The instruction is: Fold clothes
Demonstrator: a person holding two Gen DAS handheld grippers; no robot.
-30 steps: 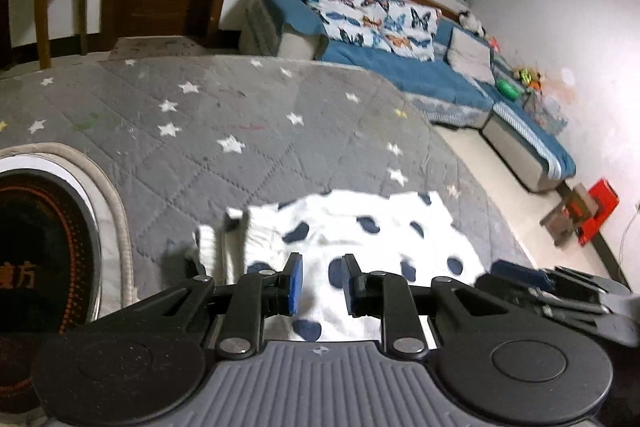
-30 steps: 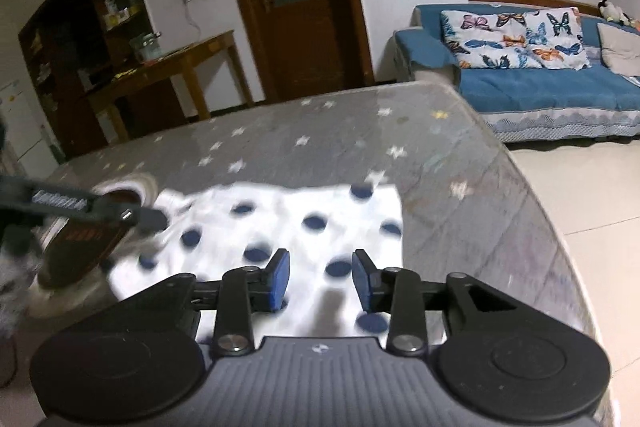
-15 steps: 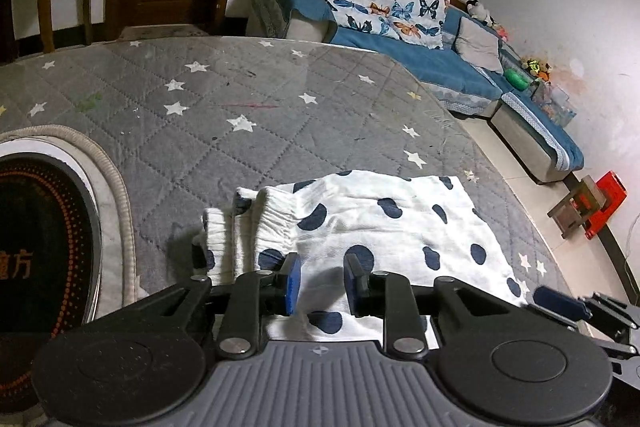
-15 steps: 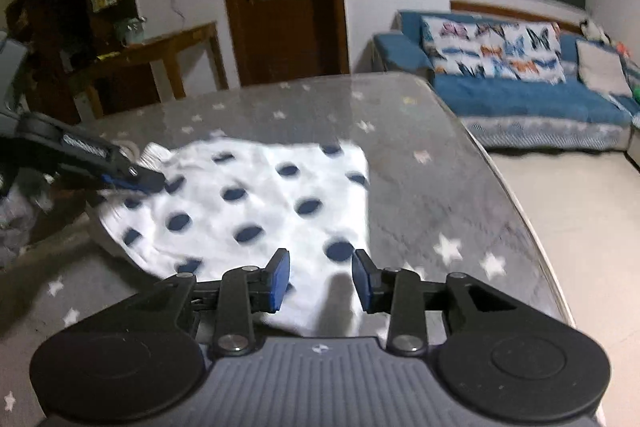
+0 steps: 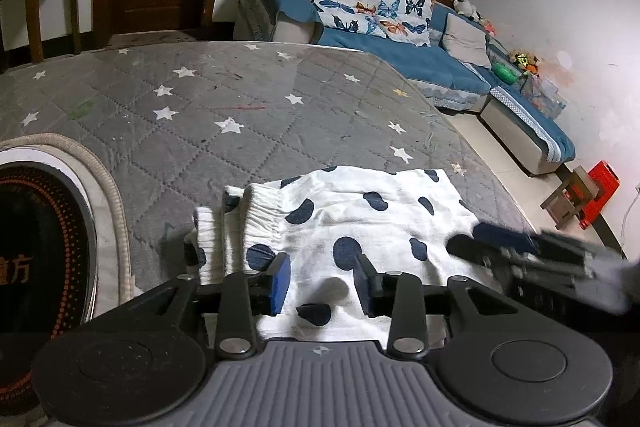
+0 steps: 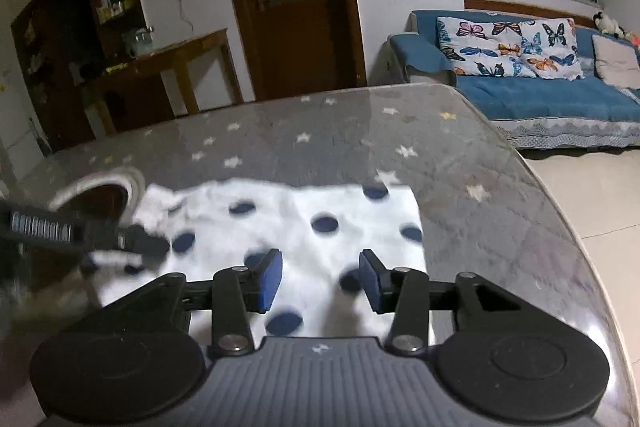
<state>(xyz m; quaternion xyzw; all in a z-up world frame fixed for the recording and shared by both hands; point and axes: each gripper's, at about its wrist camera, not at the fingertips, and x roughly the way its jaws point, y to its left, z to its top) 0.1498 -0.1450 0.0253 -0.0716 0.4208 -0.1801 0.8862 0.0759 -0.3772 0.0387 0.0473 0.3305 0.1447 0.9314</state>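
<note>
Garment (image 5: 360, 223), dotted white, lies folded centre frame on tabletop (image 5: 200, 131). Left hand-held gripper (image 5: 323, 283) & right hand-held gripper (image 6: 320, 281) both released, empty. Next: prob. grip edge for another fold.

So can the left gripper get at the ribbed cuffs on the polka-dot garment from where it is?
Probably yes. The left gripper is open, and the cuffs lie just ahead and left of its fingers on the garment, with nothing covering them. The right gripper is off to the other side.
</note>
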